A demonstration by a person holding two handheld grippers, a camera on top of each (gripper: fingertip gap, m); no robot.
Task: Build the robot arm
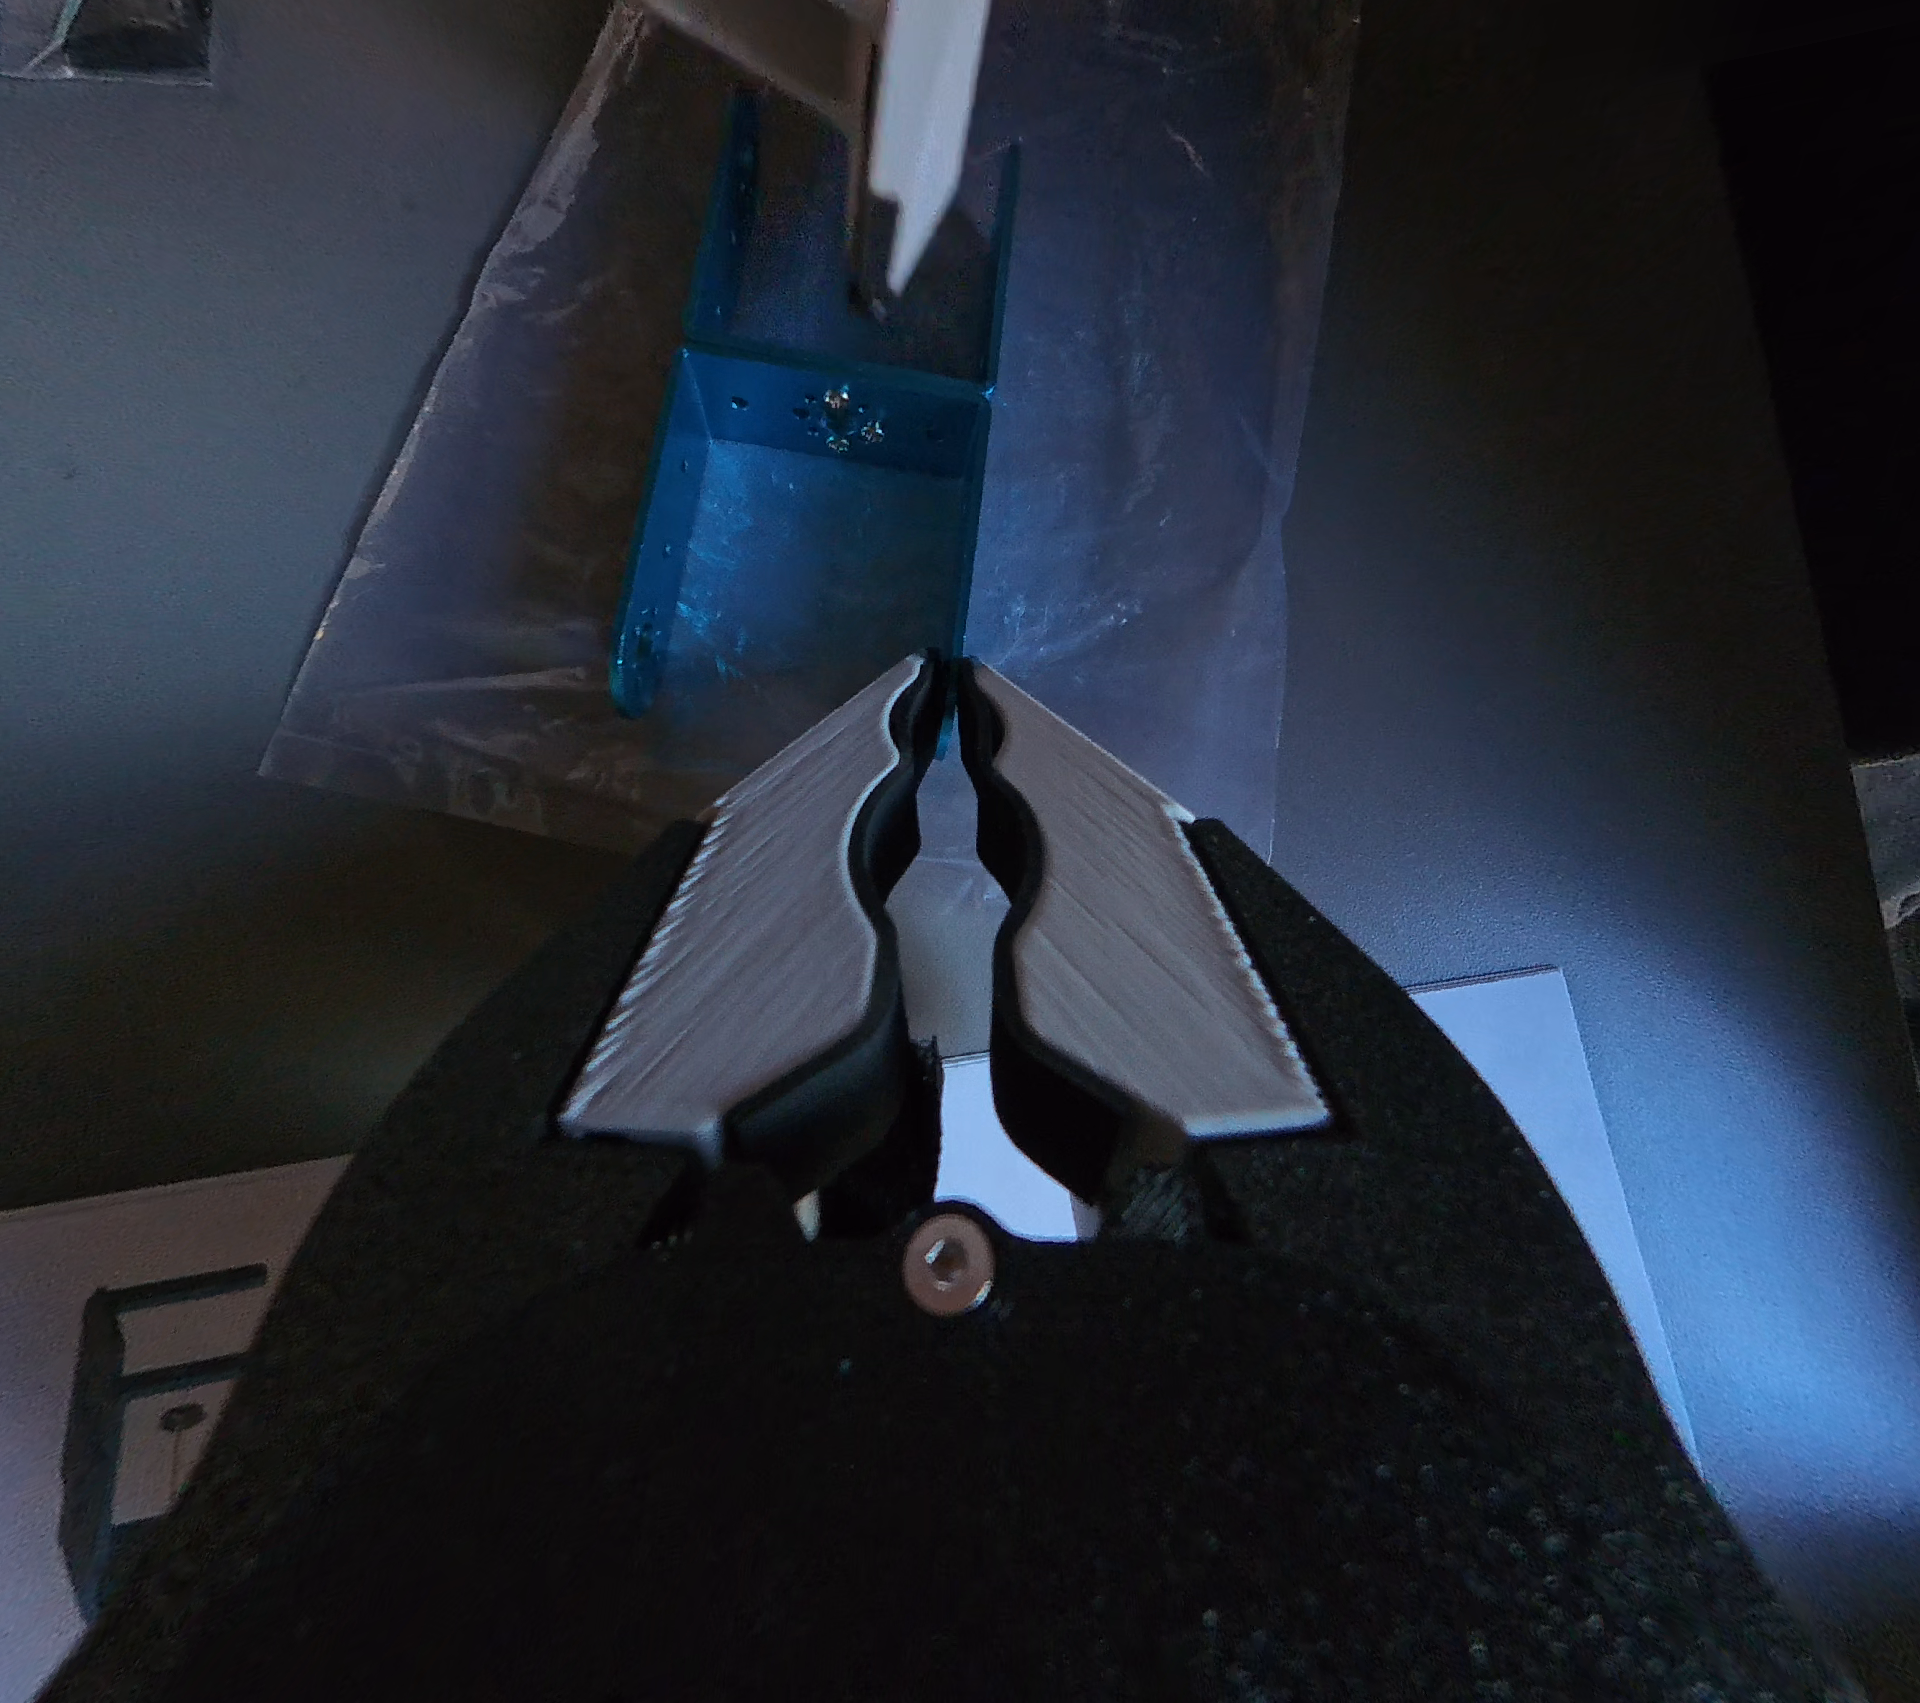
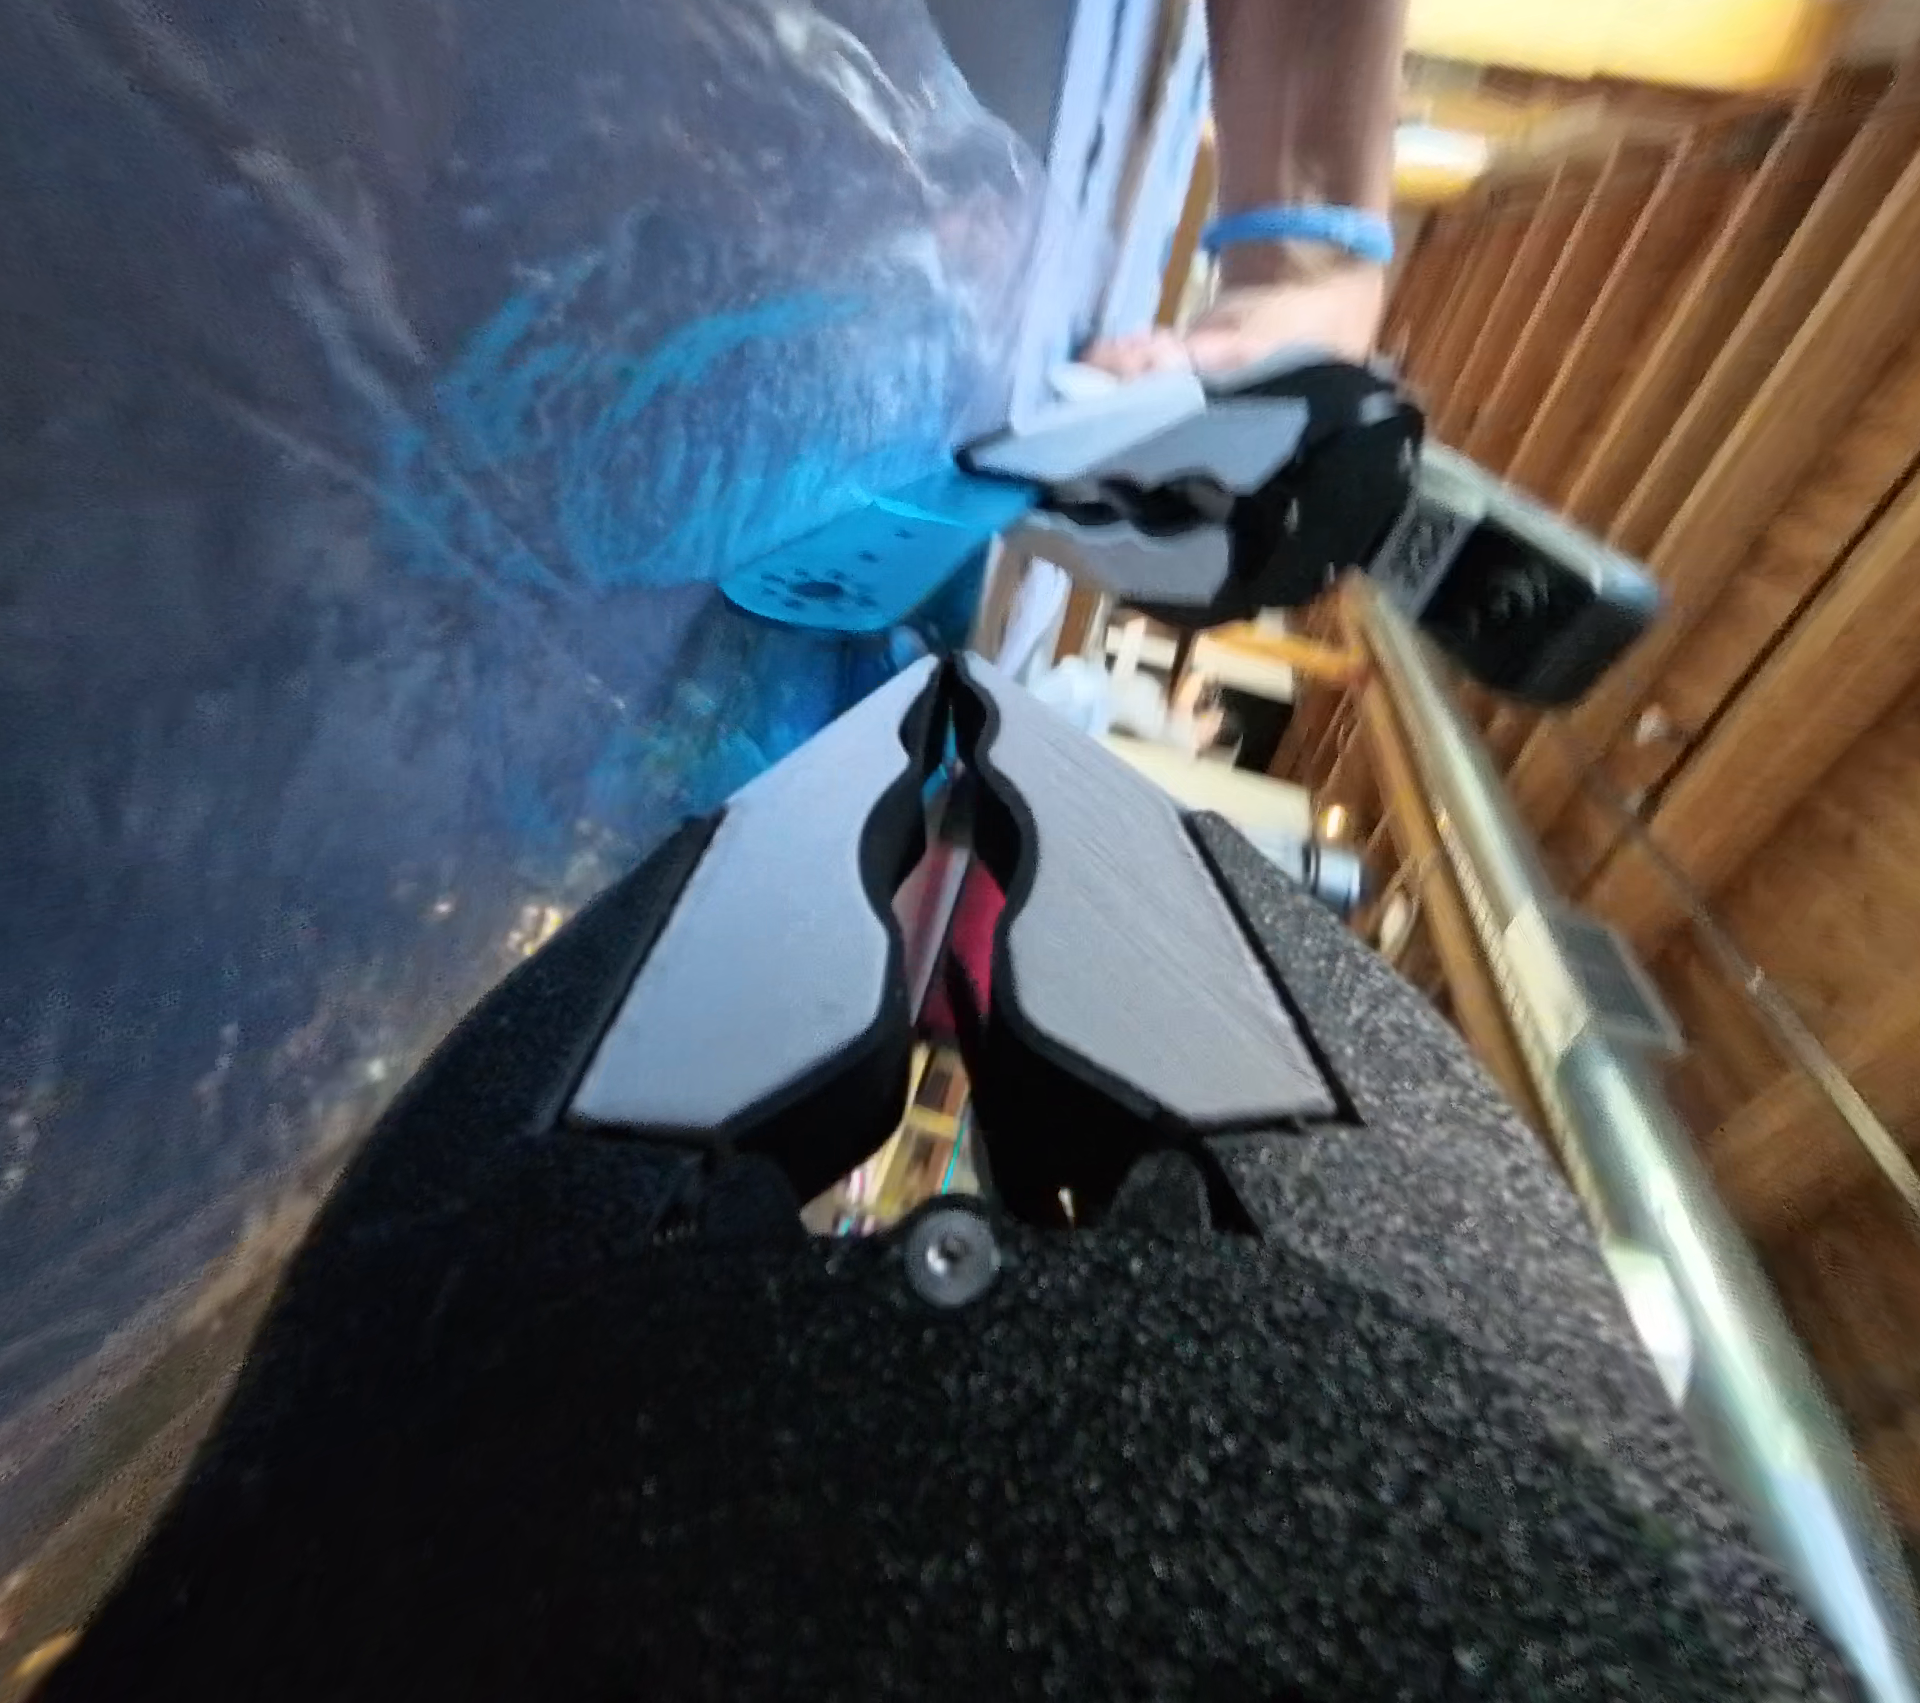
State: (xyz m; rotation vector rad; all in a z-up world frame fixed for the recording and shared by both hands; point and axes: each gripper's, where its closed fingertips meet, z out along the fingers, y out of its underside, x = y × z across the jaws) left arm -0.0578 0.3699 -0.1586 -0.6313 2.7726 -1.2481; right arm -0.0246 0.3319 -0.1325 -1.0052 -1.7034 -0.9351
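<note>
In the left wrist view, the left gripper [image 1: 943, 666] pinches its fingers on the near edge of a blue metal bracket [image 1: 821, 500] over a clear plastic bag [image 1: 1143, 427] on the dark tabletop [image 1: 208, 427], with the right gripper [image 1: 883, 282] at 12 o'clock. In the right wrist view, the right gripper [image 2: 951, 671] has its fingers closed on the bag's thin edge, the bracket [image 2: 831, 562] at 11 o'clock and the left gripper [image 2: 1013, 490] at 1 o'clock.

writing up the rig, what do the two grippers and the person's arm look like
Both the left gripper and the right gripper have a grainy black body, grey ridged fingers edged with wavy black pads, and a silver hex screw at the base. The arm wears a blue wristband.
</note>
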